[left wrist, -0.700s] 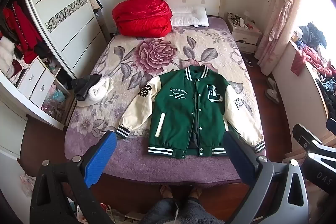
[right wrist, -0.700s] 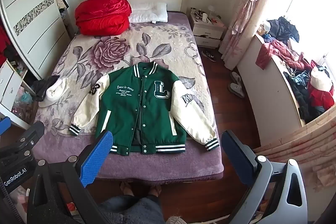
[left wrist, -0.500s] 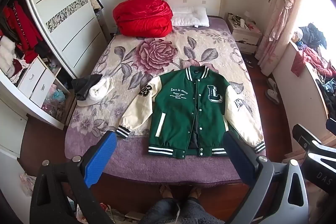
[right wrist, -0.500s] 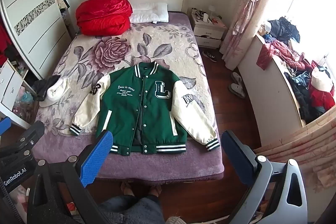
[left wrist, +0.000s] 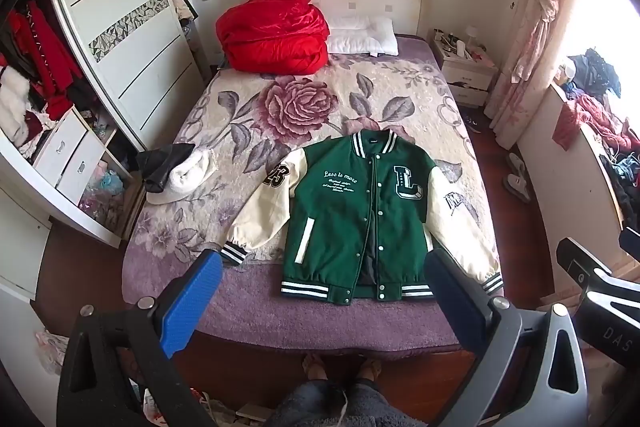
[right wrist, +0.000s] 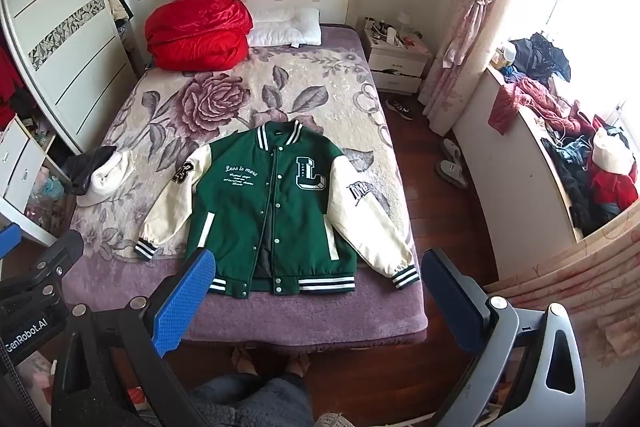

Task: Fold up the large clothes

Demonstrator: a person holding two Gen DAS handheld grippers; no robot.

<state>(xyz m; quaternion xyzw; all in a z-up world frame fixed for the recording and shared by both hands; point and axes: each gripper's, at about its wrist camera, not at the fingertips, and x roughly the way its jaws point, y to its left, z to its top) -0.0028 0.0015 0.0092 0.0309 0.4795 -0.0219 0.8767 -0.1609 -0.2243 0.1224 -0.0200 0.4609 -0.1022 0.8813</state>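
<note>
Green and cream, the jacket (left wrist: 360,215) lies flat and face up on the bed (left wrist: 320,315), near the foot end where I stand. Going from left to right: a black and white pile (left wrist: 176,171) sits at the left edge of the bed, well apart from the jacket. Next comes my left gripper (left wrist: 320,303), high above the bed with its two fingers spread wide and nothing between them. Then the left sleeve (left wrist: 264,211) sticks out to the side, then the green body with the big letter L (left wrist: 407,183), then the right sleeve (right wrist: 368,223) sticking out the other way. My right gripper (right wrist: 316,303) is also up in the air, wide open and empty. I think no folding is done yet. Both sleeves still need to go in, and then the body needs to be folded up.
</note>
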